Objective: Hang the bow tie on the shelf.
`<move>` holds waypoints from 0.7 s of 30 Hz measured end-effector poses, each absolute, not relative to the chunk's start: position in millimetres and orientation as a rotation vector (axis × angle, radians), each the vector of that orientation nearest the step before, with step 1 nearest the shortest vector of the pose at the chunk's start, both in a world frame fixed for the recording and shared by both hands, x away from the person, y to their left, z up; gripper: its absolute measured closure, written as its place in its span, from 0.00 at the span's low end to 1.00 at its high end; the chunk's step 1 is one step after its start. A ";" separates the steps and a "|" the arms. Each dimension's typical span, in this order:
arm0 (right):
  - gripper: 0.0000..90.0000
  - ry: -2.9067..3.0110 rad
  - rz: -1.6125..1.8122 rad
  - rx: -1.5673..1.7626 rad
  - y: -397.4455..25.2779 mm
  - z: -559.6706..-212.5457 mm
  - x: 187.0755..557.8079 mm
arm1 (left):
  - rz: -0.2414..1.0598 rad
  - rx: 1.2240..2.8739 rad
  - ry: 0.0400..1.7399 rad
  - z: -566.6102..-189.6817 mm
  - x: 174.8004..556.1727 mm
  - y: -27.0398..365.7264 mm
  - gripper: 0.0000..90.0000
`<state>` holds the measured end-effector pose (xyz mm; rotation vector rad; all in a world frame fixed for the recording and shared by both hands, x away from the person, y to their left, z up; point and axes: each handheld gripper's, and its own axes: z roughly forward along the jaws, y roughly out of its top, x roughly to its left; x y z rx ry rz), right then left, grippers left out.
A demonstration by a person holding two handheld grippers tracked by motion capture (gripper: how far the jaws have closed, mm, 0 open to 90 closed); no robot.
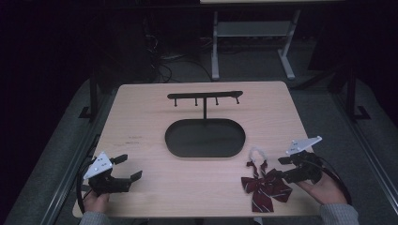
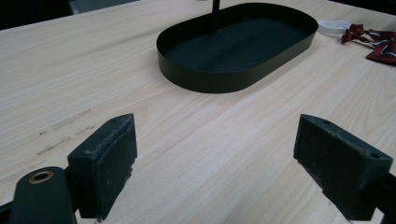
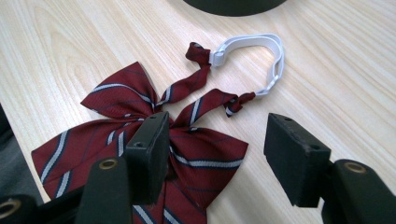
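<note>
Counter [image 1: 141, 117] carries a black oval tray [image 1: 205, 138] at centre, a post rising from its far rim to a hook bar [image 1: 205, 95]. Left hand-held gripper [image 1: 124, 168] sits near-left of the tray, jaws wide apart, holding nothing. Right hand-held gripper [image 1: 280, 167] sits near-right of the tray, jaws parted and empty, over a striped maroon bow tie [image 3: 140, 140] whose white strap [image 3: 261, 56] lies toward the tray.

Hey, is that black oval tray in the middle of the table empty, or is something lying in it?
Empty. The black oval tray shows a bare dark floor; the bow tie lies outside it.
</note>
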<state>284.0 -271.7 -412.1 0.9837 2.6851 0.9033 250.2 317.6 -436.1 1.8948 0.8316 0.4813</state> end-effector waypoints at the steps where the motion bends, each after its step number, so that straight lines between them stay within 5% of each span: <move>1: 0.45 2.693 0.897 0.987 -270.3 -411.0 285.6 | 0.481 1.895 0.832 -436.1 250.2 317.6 0.15; 21: 0.50 2.800 0.801 0.886 -240.7 -393.9 326.2 | 0.486 1.886 0.839 -435.4 250.7 319.3 0.15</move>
